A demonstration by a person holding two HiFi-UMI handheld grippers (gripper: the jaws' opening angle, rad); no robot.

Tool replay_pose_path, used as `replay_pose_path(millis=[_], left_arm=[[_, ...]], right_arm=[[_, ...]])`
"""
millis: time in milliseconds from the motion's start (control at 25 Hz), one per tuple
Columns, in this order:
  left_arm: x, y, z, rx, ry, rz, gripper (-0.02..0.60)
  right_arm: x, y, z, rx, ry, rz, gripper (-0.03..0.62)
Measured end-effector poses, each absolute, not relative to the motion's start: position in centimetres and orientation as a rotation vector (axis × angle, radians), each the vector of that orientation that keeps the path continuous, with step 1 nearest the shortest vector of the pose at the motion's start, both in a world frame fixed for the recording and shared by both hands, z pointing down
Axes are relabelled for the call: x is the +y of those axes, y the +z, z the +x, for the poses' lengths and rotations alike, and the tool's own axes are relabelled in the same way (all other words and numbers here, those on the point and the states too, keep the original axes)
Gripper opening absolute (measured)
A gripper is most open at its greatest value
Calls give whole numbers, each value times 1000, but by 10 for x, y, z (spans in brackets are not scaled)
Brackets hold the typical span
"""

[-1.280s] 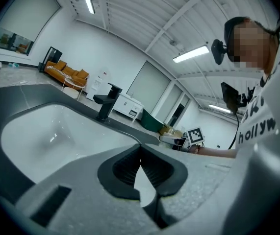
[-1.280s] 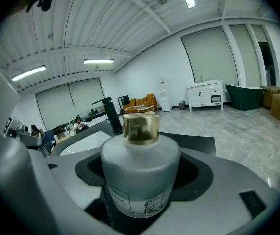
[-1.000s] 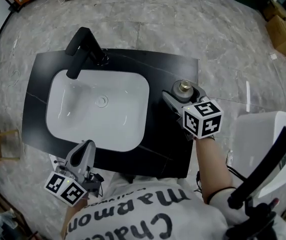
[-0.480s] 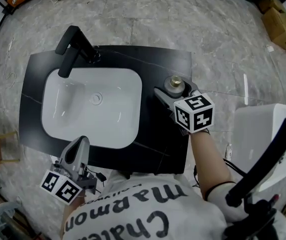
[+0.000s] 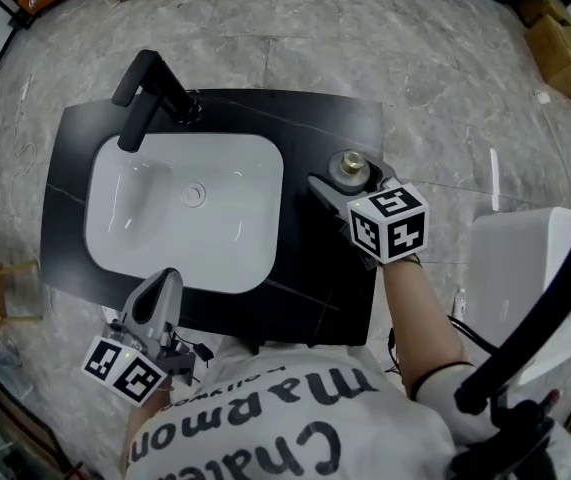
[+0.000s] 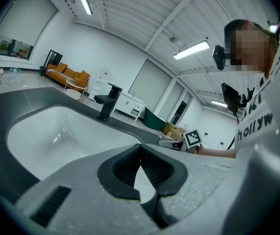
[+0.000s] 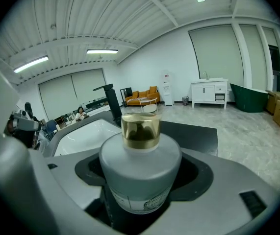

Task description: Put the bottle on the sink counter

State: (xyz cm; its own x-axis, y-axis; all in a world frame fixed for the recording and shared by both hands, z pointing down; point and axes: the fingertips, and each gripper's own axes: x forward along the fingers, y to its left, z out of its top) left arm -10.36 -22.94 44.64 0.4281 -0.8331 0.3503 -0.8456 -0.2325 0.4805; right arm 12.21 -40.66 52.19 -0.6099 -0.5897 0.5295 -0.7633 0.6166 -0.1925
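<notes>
A frosted grey bottle point(image 5: 350, 168) with a gold cap point(image 7: 140, 123) is upright over the right strip of the black sink counter point(image 5: 335, 128), beside the white basin point(image 5: 185, 218). My right gripper point(image 5: 351, 181) is shut on the bottle's body point(image 7: 140, 163), one jaw on each side. Whether its base touches the counter is hidden. My left gripper point(image 5: 163, 286) hangs at the counter's front edge, below the basin. Its jaws point(image 6: 140, 148) are shut with nothing in them.
A black faucet point(image 5: 150, 93) stands at the basin's back left. A white fixture point(image 5: 525, 268) with a black bar across it sits to the right of the counter. Cardboard boxes point(image 5: 565, 53) lie on the grey tiled floor at the far right.
The head view has shifted a little to the right. Relative to the counter, both grippers and the bottle stay about where they were.
</notes>
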Motion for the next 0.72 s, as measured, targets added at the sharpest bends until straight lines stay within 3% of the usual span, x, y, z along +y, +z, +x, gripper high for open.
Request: replay_pose_path(millis=[720], left_arm=[[-227,436,-94,-1416,-1,2118,15]], right_arm=[[-394,528,123,-2367,425,1003,342]])
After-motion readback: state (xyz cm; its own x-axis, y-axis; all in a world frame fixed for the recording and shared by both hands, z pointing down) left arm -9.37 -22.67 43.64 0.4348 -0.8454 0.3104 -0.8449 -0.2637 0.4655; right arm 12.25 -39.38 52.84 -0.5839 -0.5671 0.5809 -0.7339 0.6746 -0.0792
